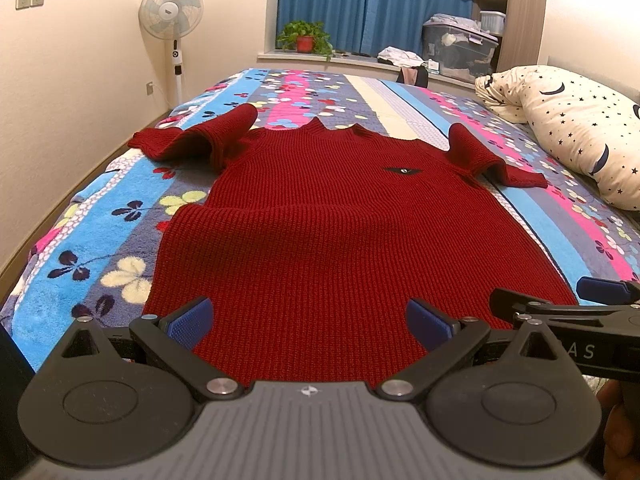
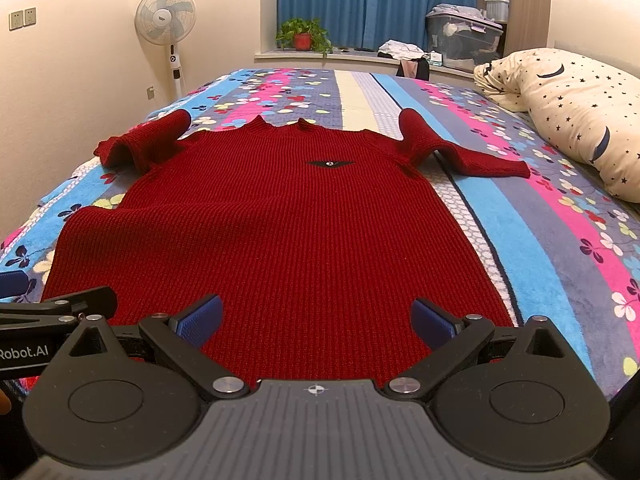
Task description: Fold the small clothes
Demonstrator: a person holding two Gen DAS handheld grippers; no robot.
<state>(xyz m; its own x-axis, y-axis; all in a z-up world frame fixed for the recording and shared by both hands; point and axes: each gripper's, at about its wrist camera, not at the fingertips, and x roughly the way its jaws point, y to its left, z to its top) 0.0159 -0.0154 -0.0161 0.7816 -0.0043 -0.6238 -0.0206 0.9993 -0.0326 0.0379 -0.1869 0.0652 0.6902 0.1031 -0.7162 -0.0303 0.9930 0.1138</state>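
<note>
A bedroom holds the scene: a bed (image 1: 532, 216) under a striped, flower-printed blanket, blue curtains (image 1: 372, 4) at the far window, a standing fan (image 1: 172, 12) by the left wall and a star-patterned pillow (image 1: 576, 128) along the right side; on the blanket the red knitted sweater (image 1: 340, 220) lies front up, collar away from the cameras and hem nearest them, its body spread fairly flat, which I judge suits a fold begun from the hem; both sleeves are bunched and doubled over near the shoulders rather than laid out straight, so they will likely want tidying or tucking inward first. The left gripper (image 1: 308, 324) hovers over the hem's left-centre with its jaws spread wide, pinching nothing; the right gripper (image 2: 316, 320) sits just beside it over the right part of the hem, jaws likewise spread and empty; each shows at the edge of the other's view, so the two are close together, placed, I judge, to take the hem at two points and keep the fold even. On the sill beyond the bed a clear lidded storage bin (image 2: 464, 40) holds what looks like pale cloth, though its contents are too dim to name; a red pot (image 2: 302, 42) carries a green plant; loose garments (image 2: 400, 50) lie heaped beside it; the shelves at the far right hold small boxes I cannot make out. No fold is yet made.
</note>
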